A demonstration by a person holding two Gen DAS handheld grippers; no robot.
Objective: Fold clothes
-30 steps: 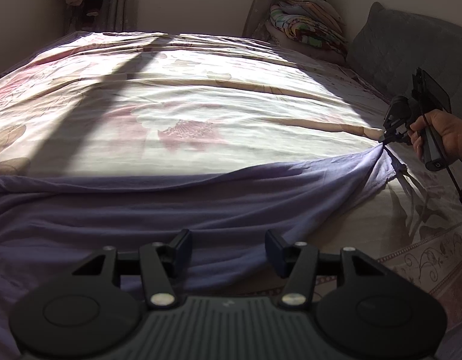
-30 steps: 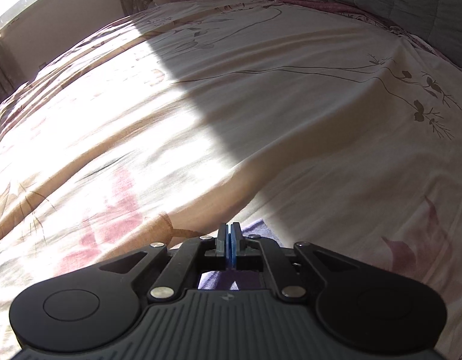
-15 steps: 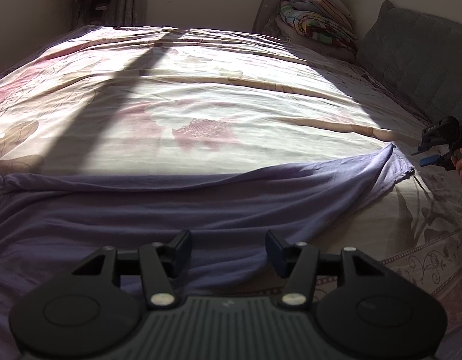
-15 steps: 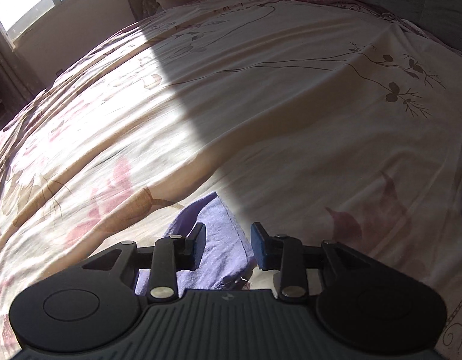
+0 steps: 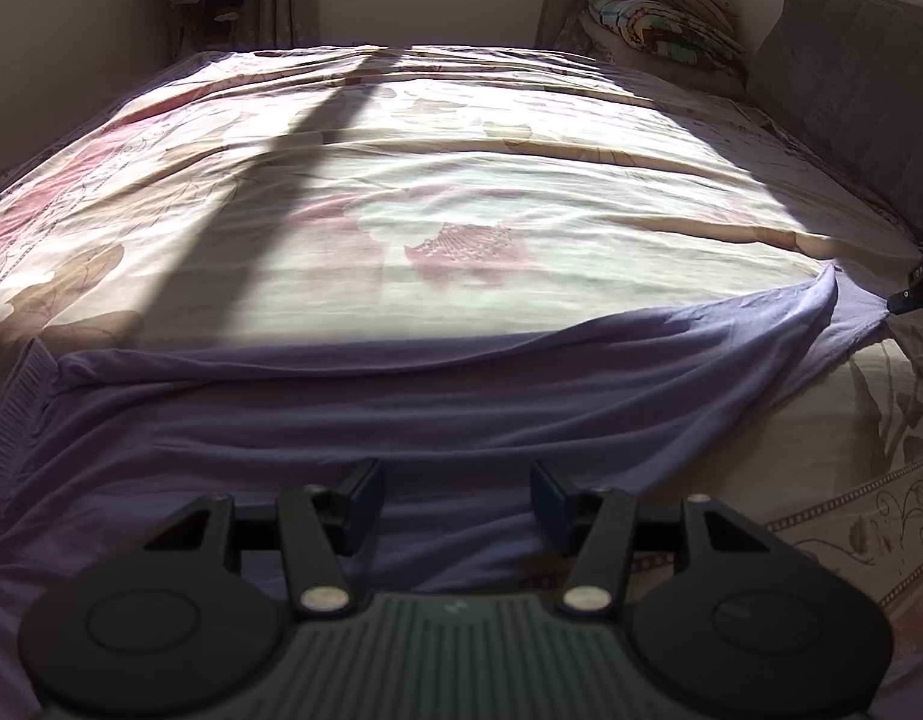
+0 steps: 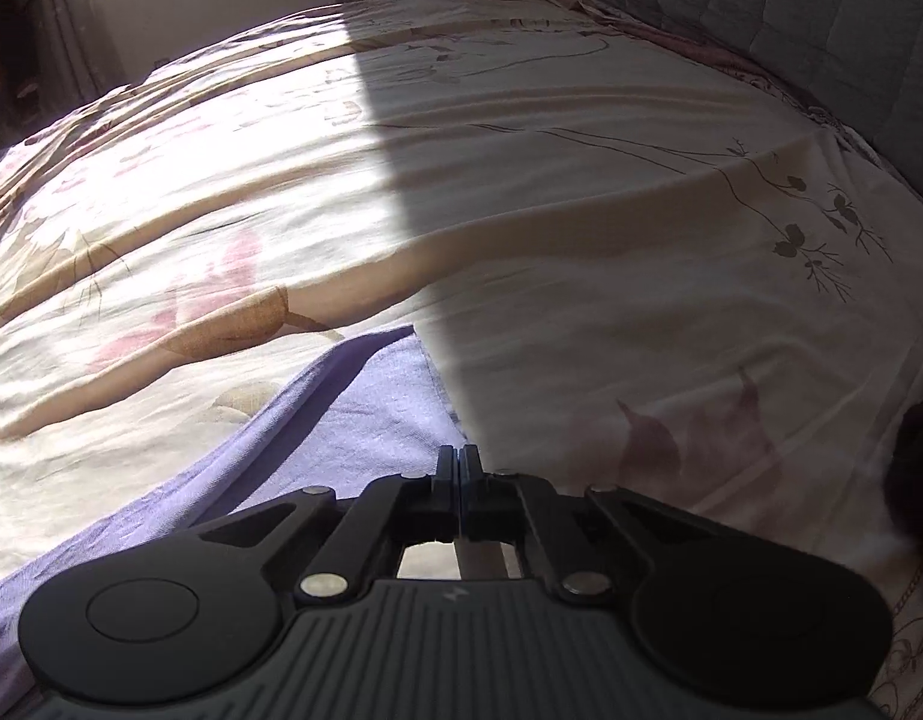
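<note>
One purple garment (image 5: pixel 461 408), no legible writing

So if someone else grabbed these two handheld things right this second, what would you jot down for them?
Right gripper: jaws shut at the right-hand edge of the purple garment; the left wrist view shows its tip at a pulled-out corner, though the pinch itself is hidden.
Left gripper: jaws open, empty, over the garment's near middle.
Garment: spread across the near part of the floral bedsheet, wrinkled.
Done: mostly laid out.
Left: grip with the left too, smooth, and make every fold.
</note>
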